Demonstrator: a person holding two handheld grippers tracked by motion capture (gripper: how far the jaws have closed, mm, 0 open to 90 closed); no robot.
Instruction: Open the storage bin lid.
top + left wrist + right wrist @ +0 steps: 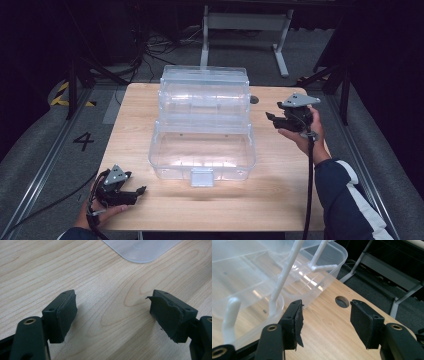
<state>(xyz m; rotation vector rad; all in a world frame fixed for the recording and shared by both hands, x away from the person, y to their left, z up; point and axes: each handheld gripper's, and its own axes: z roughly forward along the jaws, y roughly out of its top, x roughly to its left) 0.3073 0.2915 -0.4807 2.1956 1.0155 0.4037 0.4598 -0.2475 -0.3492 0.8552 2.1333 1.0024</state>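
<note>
Stood mid-table [150, 210], a clear tiered box [202, 125], opened out in steps: the deep base nearest the person, trays rising behind it toward the far edge, a latch tab [202, 177] at the middle of the near wall. Ran with its long axis across the table, side to side. Lay just beside the right gripper [271, 119], which hung off the box's right end at tray height, jaws spread wide and empty, pointing in at the white strut arms [287, 272] of the trays; a round hole [342, 301] in the tabletop between the jaw tips in that gripper's view. Sat farther from the left gripper [141, 190], low at the near left corner, likewise gaping with nothing between its torn pads [66, 315], just a rounded corner of the box ahead. Judged the right hand the nearer, with the box to its left.
</note>
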